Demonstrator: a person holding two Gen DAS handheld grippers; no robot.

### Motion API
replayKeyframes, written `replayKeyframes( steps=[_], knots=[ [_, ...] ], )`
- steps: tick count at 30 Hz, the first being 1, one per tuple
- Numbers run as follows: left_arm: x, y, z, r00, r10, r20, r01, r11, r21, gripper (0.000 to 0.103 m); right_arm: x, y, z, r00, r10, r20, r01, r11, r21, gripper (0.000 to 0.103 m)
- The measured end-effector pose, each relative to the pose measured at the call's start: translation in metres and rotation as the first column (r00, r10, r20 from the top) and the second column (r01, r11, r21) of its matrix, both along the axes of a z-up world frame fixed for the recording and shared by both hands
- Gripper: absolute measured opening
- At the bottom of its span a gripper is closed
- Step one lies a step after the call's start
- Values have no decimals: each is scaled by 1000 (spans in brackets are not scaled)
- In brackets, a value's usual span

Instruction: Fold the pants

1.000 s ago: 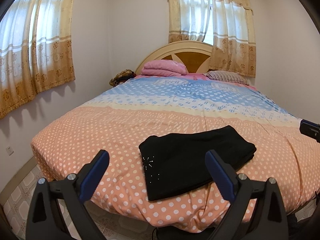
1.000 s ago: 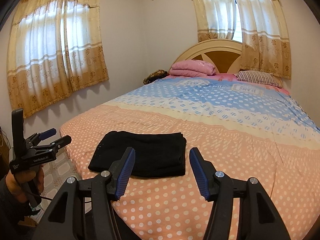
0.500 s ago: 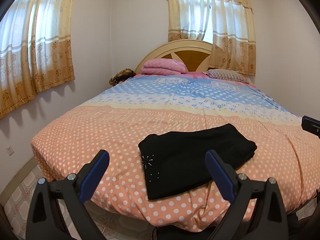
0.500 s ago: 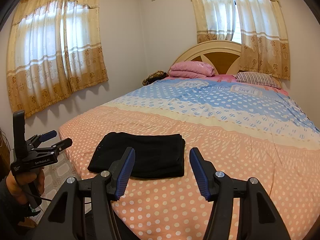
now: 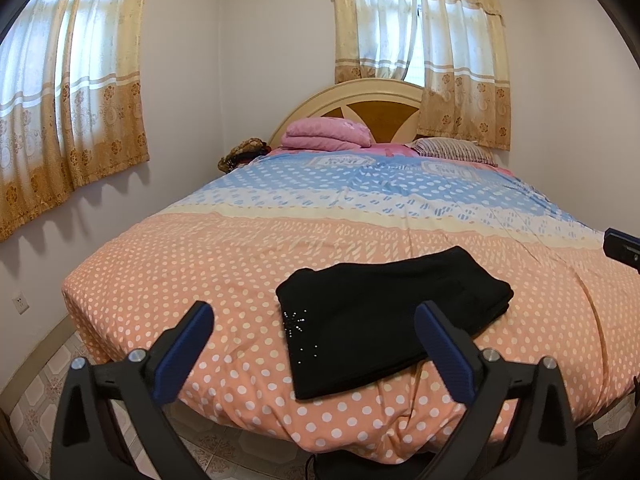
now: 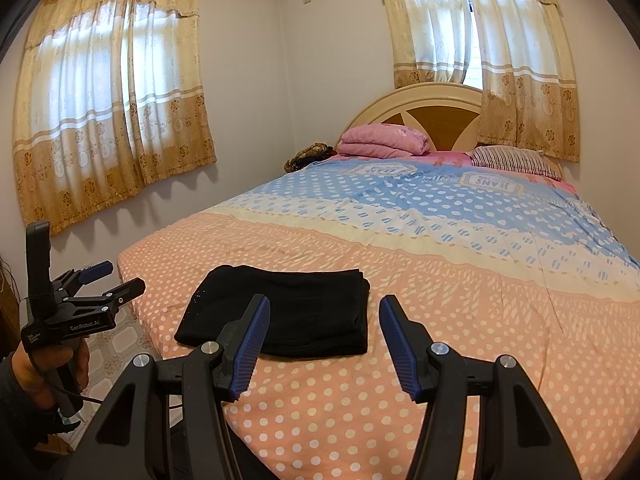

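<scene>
The black pants lie folded into a flat rectangle near the foot of the bed, with a small sparkly motif near their left edge. The same folded pants show in the right wrist view. My left gripper hangs open in front of the bed's foot edge, short of the pants, with nothing between its blue pads. My right gripper is open too, held apart from the pants with nothing in it. A hand holds the left gripper at the left of the right wrist view.
The polka-dot bed cover spreads orange near me and blue further back. Pink folded bedding and a striped pillow lie by the headboard. Tiled floor runs along the bed's left side. Curtained windows flank the room.
</scene>
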State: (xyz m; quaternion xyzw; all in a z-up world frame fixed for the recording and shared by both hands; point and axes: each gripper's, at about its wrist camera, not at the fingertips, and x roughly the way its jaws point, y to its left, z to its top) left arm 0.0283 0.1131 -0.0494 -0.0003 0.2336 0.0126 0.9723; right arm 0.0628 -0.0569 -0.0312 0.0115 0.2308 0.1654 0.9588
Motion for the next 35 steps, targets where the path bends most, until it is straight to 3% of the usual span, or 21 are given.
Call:
replayKeyframes(
  steps=[18,25,35],
  knots=[
    [-5,0,14,998,27,64,-28,999,22,103,-4,5,1,1000,-4,21,4,1000,-22,59],
    [1,9,9,999,44,28,-43,999,-14,103,-4,7,1,1000,-4,20,4,1000,-31,59],
    [3,9,2,999,30,16,-30,1000,5,103,-3,13,-4,1000,4,9,-4,999,-47,59]
  ],
)
